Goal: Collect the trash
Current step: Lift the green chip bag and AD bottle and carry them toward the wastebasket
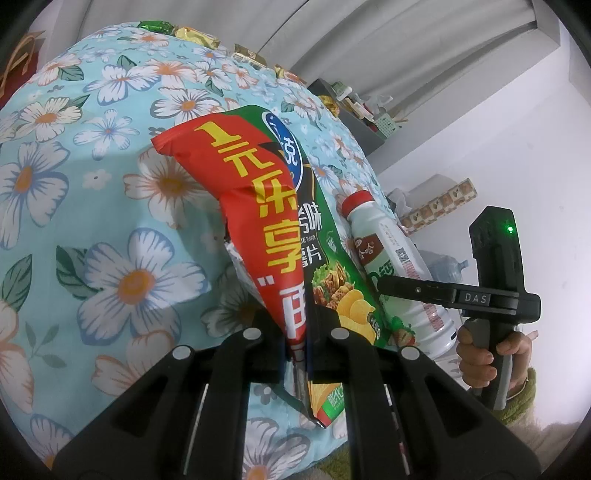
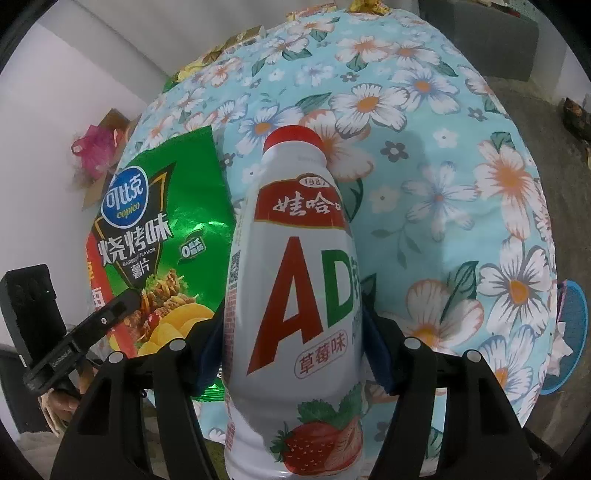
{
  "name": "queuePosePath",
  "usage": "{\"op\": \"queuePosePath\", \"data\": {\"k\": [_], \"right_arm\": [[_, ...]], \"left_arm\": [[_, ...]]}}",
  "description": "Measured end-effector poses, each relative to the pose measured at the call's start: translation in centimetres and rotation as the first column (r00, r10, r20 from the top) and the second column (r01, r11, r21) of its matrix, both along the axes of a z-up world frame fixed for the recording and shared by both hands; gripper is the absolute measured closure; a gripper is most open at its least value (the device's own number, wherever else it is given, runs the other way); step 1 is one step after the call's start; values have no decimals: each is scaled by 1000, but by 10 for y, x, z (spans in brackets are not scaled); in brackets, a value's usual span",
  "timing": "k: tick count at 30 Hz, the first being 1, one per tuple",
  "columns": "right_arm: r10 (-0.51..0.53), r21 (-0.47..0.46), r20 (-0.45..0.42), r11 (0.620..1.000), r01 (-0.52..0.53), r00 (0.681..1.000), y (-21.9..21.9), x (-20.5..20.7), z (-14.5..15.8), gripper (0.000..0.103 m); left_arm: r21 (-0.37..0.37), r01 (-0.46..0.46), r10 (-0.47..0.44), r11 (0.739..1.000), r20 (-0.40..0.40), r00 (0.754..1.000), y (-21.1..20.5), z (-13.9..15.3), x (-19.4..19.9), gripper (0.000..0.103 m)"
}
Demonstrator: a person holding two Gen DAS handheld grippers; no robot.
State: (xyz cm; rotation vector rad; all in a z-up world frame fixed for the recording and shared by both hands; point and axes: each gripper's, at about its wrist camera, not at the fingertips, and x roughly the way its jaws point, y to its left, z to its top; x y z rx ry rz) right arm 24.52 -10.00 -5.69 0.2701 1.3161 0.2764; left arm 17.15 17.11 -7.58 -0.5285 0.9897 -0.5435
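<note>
A crumpled red and green chips bag (image 1: 258,192) hangs above the floral cloth, with my left gripper (image 1: 299,332) shut on its lower edge. To its right is a white drink bottle (image 1: 391,243) with a red cap. A hand (image 1: 480,362) holds the right gripper (image 1: 406,295), whose black finger lies across the bottle's body. In the right wrist view the bottle (image 2: 295,229) stands cap forward between my right gripper's (image 2: 291,332) fingers, and both pads press its sides. The chips bag (image 2: 159,221) shows at the left, with the left gripper (image 2: 125,302) clamped on it.
A light blue floral cloth (image 1: 110,184) covers the surface below both grippers. Several shiny wrappers (image 1: 192,35) lie along its far edge. A grey shelf (image 1: 354,122) with small items stands beyond. A blue round object (image 2: 572,332) sits at the cloth's right edge.
</note>
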Motion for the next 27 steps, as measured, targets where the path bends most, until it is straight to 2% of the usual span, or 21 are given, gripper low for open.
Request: {"op": "queuePosePath", "data": {"k": [12,27], "right_arm": [[-45,37,46,998,43,998,-14,-8,16,40],[-92,97,124,992,80,988,-30,-21,51,40]], "left_arm": [[-22,14,-14,1000,19,1000,-3,6,-3,97],[-74,20,-11,997,117,993,-4,43,-6,99]]}}
